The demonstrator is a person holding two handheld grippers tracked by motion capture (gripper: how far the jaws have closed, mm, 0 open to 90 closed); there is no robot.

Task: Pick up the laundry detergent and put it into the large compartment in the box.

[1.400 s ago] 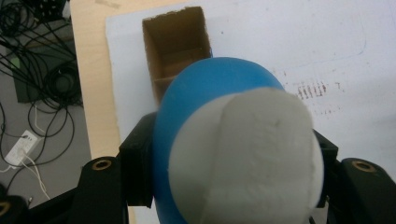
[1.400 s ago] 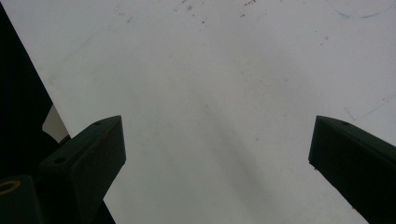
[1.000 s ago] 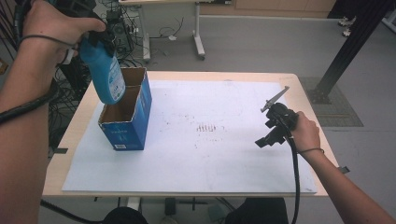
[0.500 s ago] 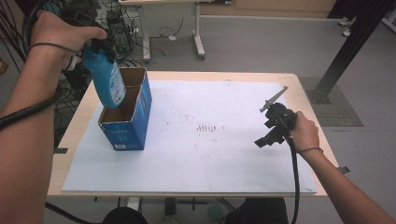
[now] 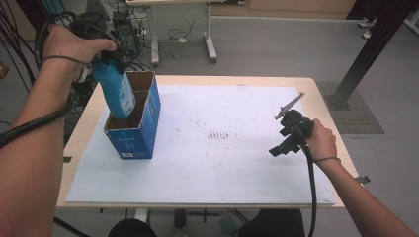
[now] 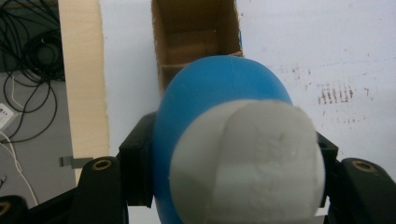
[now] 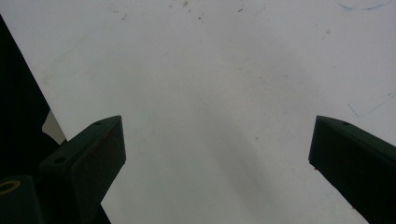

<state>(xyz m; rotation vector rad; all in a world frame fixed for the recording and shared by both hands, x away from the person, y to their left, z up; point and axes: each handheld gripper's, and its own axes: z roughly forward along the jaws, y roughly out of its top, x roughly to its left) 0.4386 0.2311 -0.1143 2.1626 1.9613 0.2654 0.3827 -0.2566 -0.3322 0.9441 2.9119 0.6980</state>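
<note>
High view shows the left gripper (image 5: 101, 54), clamped on the blue bottle (image 5: 116, 94), has sunk so its base now dips inside the cardboard box (image 5: 133, 133), probably nearly seated, while the right gripper (image 5: 291, 133) waits wide open, well right of the box.

From my station I can read nothing for certain: the blue box (image 5: 131, 140) carries white print on its front face, and the blue bottle (image 5: 116, 94) has a label, but both are too small and blurred.
</note>
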